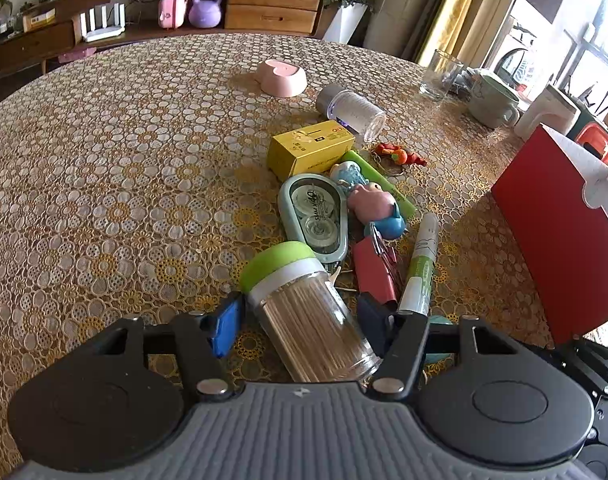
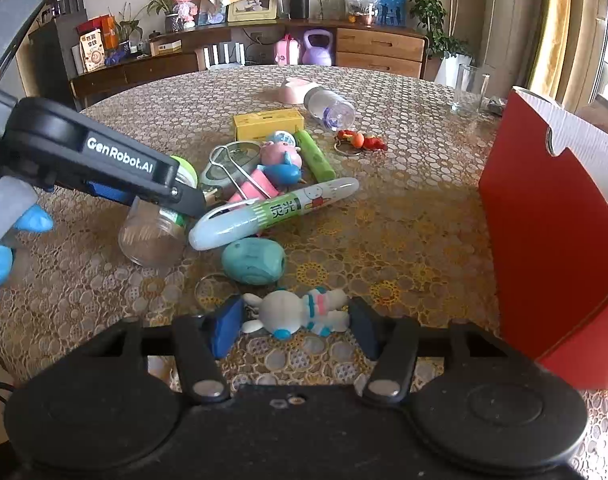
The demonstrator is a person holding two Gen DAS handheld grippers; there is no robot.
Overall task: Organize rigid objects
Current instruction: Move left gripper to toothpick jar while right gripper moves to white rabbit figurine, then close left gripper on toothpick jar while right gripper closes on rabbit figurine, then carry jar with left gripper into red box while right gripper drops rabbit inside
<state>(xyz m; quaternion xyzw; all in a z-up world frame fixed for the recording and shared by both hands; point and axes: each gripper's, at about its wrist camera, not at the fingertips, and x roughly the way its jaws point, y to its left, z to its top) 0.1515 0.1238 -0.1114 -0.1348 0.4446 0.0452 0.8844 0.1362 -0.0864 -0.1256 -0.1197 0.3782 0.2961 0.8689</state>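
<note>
A pile of small objects lies on the lace-covered table [image 1: 103, 168]. My left gripper [image 1: 299, 320] is open, its fingers either side of a toothpick jar [image 1: 308, 312] with a green lid, lying on its side; it also shows in the right wrist view [image 2: 151, 236]. My right gripper [image 2: 293, 320] is open around a white rabbit keychain toy [image 2: 295, 312] lying on the table. Beyond it lie a teal egg-shaped object [image 2: 253, 260] and a white-green highlighter pen [image 2: 271, 212]. A red open box [image 2: 560, 216] stands at the right.
The pile holds a correction tape [image 1: 314, 216], pig toy [image 1: 378, 204], pink binder clip [image 1: 374, 272], yellow box [image 1: 310, 152], green bar [image 2: 316, 156], red keychain [image 1: 398, 154] and clear bottle [image 1: 352, 110]. A pink bowl [image 1: 281, 76], glass [image 1: 440, 74] and mug [image 1: 492, 102] stand farther back.
</note>
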